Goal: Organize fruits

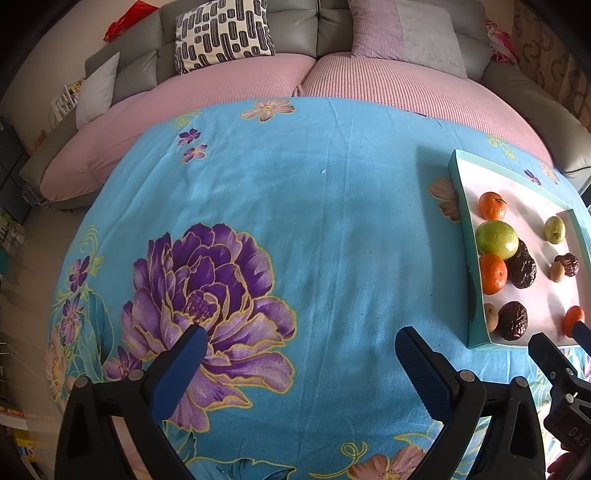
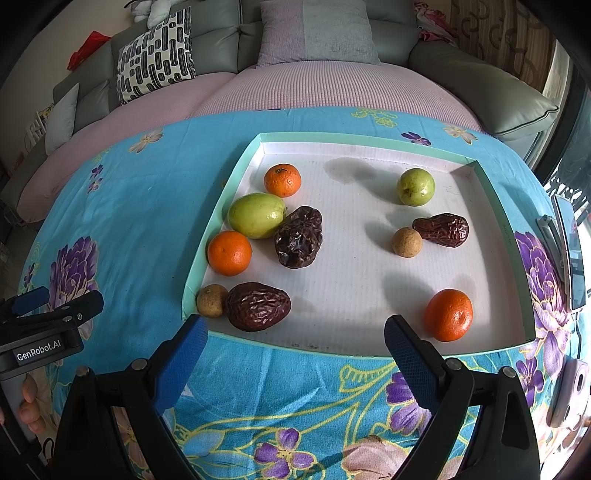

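A shallow teal-rimmed tray (image 2: 236, 166) with a white floor lies on the blue floral cloth (image 1: 314, 221). In it are three oranges (image 2: 229, 253), two green guavas (image 2: 256, 215), three wrinkled dark dates (image 2: 258, 305) and two small tan round fruits (image 2: 211, 300). My right gripper (image 2: 295, 341) stands open at the tray's near edge, nothing between its fingers. My left gripper (image 1: 301, 345) is open over bare cloth left of the tray (image 1: 476, 295); it also shows at the left edge of the right wrist view, held by a hand.
A grey sofa (image 1: 295, 33) with pink covers and cushions (image 1: 221, 33) runs behind the table. A phone-like device (image 2: 570, 258) lies at the table's right edge. A white object (image 2: 569, 395) sits at the lower right.
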Demonstrator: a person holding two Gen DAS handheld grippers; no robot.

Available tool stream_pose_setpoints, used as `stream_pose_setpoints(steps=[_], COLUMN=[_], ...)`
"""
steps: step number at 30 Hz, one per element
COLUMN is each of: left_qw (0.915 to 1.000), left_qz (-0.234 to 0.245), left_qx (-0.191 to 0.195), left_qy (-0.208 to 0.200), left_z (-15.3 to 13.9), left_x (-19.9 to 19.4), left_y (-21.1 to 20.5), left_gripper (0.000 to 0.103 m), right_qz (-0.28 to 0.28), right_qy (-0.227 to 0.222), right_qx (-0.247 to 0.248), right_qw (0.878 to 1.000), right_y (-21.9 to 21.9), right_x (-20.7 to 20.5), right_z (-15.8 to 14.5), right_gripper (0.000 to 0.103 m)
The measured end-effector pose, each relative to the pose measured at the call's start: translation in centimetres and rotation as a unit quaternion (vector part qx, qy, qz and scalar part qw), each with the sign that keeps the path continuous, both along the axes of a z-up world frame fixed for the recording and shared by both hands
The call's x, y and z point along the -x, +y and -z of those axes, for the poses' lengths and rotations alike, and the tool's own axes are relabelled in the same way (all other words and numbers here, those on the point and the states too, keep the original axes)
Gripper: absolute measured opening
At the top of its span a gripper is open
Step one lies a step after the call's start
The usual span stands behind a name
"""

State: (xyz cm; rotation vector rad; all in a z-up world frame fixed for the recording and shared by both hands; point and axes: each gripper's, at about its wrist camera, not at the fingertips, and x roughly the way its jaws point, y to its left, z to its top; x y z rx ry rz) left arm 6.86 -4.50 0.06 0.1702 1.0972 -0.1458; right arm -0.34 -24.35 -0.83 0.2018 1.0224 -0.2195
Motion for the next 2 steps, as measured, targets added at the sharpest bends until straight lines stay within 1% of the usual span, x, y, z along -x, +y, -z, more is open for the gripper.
stream_pose_setpoints(steps=[2], left_qw=[1.0], left_qz=[0.0], left_qx=[-0.001], left_qy=[0.003], left_z=[0.03], left_x=[0.13], left_y=[0.02], left_gripper=[0.103], right_qz=[0.0], right_qy=[0.0], right_qx=[0.0], right_qw=[1.0], right_y=[-0.01], right_x=[-0.01], right_z=[0.0], right_gripper=[0.097])
